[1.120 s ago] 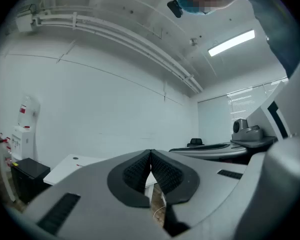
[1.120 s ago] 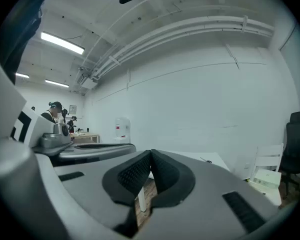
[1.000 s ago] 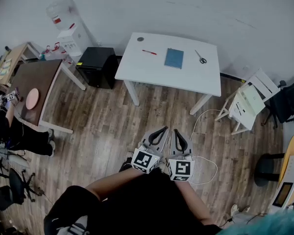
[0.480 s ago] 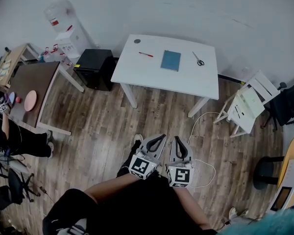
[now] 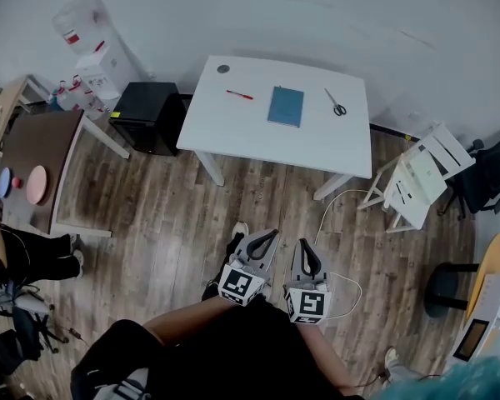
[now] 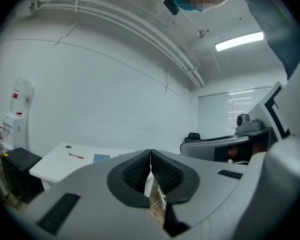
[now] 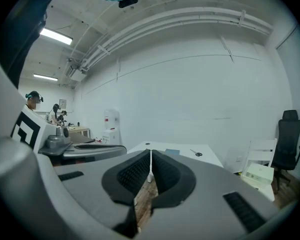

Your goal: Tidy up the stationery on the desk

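Over brown wood-plank floor (image 5: 172, 215) | left gripper (image 5: 275, 232), right gripper (image 5: 304, 242): jaws pressed together, empty | red pen (image 5: 239, 95), blue notebook (image 5: 285, 106), black-handled scissors (image 5: 337, 103) on white rectangular desk (image 5: 258, 137)

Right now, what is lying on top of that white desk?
On the white desk lie a red pen, a blue notebook, scissors and a small dark round thing near a far corner. Anything beneath the notebook is covered.

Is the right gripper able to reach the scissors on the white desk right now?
Probably not: the right gripper sits well short of the desk, wood floor between. Nothing blocks the scissors.
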`<move>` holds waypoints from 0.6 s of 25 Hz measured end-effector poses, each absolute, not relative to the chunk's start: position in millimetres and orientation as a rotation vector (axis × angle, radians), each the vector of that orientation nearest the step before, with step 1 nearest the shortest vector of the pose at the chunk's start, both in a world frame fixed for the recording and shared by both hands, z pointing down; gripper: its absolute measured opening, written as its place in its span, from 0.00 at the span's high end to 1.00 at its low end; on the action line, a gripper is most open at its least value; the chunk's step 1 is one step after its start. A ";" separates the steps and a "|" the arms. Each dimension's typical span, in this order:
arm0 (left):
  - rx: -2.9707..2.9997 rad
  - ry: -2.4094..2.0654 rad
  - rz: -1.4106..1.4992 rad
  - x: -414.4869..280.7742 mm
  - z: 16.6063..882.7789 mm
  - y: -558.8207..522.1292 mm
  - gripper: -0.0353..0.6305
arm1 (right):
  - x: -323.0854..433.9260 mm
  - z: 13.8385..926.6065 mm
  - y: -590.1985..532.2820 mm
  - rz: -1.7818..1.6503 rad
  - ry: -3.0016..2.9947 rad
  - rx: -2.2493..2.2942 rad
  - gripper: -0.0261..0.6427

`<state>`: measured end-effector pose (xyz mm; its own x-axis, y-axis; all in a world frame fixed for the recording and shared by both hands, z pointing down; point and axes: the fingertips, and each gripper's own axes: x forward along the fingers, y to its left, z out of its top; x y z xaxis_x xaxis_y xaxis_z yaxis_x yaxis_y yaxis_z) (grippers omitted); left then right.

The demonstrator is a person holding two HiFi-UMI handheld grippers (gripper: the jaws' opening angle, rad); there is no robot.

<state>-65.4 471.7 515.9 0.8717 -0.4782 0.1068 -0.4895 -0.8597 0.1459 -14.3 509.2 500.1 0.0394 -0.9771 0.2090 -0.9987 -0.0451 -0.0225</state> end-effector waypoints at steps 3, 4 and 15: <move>2.872 -0.726 0.097 -55.7 519.2 438.1 0.93 | -9.4 507.3 475.2 0.270 -2.059 2.139 0.91; 2.863 -0.722 0.099 -53.4 521.3 425.5 0.93 | -9.0 508.4 462.0 0.273 -2.059 2.126 0.91; 2.855 -0.621 0.088 -40.4 516.5 301.5 0.93 | -12.0 498.1 309.2 0.213 -2.081 2.038 0.91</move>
<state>-40.4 301.5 516.5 0.9090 -0.4036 0.1042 -0.4167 -0.8870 0.1989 -12.0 309.2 498.1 -0.0133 -0.9664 0.2567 -0.9984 0.0271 0.0505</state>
